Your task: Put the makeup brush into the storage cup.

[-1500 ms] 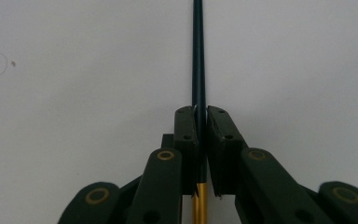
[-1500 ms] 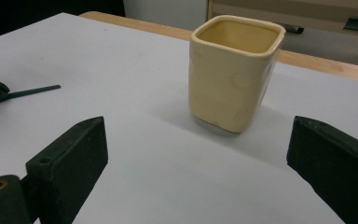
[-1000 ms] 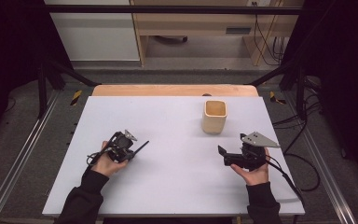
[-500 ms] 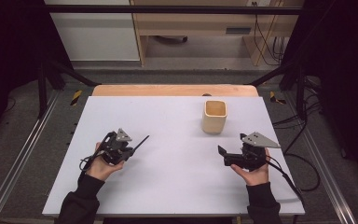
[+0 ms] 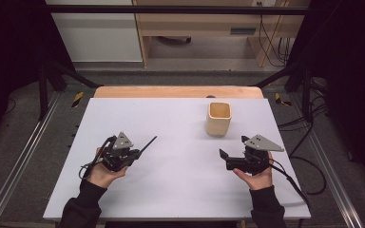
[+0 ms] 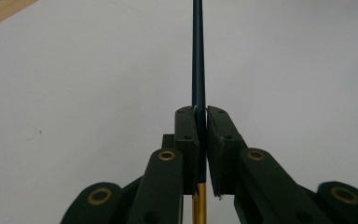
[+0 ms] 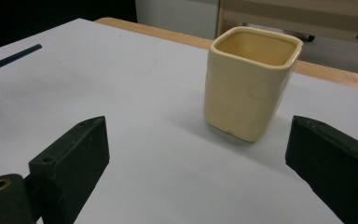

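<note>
item: left gripper (image 5: 134, 155). jaws pressed together on a thin dark pen (image 6: 198, 56); the shaft runs straight ahead from between the jaws, a gold end showing behind them in the left gripper view. in the high view the pen (image 5: 147, 144) sticks out beyond the jaw tips, angled up and away over the table (image 5: 180, 190).

item: right gripper (image 7: 200, 154). jaws spread wide, nothing between them. held low over the table, aimed at the cup.

item: cup (image 7: 249, 79). cream, squarish, upright, mouth open and looking empty from here. stands ahead of the right gripper and slightly toward its right jaw, apart from both jaws. in the high view the cup (image 5: 218, 118) sits well apart from the left gripper, off to its far right.

item: status. judged: pen is picked up and secured; the grip looks firm and centred. still left: carry the pen across to the cup, tip it upright over the mouth, let it drop in. the right gripper seems placed to steady the cup but has not touched it. task roughly at its first third.
</note>
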The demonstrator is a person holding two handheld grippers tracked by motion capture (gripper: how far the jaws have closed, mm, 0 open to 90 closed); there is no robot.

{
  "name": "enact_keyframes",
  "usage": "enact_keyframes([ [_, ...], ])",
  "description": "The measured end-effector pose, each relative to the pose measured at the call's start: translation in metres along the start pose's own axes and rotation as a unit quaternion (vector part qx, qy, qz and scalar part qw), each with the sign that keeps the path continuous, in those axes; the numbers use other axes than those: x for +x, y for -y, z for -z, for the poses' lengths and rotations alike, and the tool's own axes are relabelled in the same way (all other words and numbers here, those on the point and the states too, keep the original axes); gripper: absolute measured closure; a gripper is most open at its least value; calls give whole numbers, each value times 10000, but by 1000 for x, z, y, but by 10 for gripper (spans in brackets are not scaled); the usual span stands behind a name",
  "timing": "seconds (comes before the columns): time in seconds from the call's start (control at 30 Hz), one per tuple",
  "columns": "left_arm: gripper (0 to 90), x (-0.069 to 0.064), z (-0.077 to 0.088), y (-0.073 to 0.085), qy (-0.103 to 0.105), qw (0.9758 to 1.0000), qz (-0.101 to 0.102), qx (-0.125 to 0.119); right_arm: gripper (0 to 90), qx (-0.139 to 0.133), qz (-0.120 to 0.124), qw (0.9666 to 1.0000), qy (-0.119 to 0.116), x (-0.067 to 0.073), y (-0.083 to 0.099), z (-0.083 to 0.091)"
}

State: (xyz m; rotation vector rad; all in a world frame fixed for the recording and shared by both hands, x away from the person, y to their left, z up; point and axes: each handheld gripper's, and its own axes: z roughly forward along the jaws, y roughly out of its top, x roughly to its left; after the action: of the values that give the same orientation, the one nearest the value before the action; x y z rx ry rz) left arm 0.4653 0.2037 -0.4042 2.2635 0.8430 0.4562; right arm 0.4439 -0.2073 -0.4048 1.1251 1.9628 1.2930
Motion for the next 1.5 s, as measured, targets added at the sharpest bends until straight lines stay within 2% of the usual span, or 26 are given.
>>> enact_keyframes([
  [0.37, 827, -18, -8, -4, 313, 9988, -356, 114, 67, 116, 158, 9997, -139, 10, -1, -6],
  [0.57, 827, -24, -9, -7, 436, 9981, -435, 70, 69, 169, 188, 9995, -204, 14, 0, -8],
  [0.77, 827, -31, -11, -11, 583, 9967, -559, 70, 72, 269, 334, 9988, -251, 19, -1, -10],
  [0.93, 827, -37, -11, -15, 695, 9951, -705, 82, 74, 342, 456, 9979, -311, 24, -3, -13],
  [1.1, 827, -44, -13, -19, 875, 9923, -868, 126, 78, 391, 644, 9965, -371, 32, -5, -15],
  [1.3, 827, -50, -15, -23, 972, 9897, -1031, 191, 82, 497, 980, 9926, -524, 45, -8, -20],
  [1.5, 826, -56, -17, -29, 1070, 9868, -1195, 221, 90, 537, 1166, 9895, -671, 56, -11, -23],
])
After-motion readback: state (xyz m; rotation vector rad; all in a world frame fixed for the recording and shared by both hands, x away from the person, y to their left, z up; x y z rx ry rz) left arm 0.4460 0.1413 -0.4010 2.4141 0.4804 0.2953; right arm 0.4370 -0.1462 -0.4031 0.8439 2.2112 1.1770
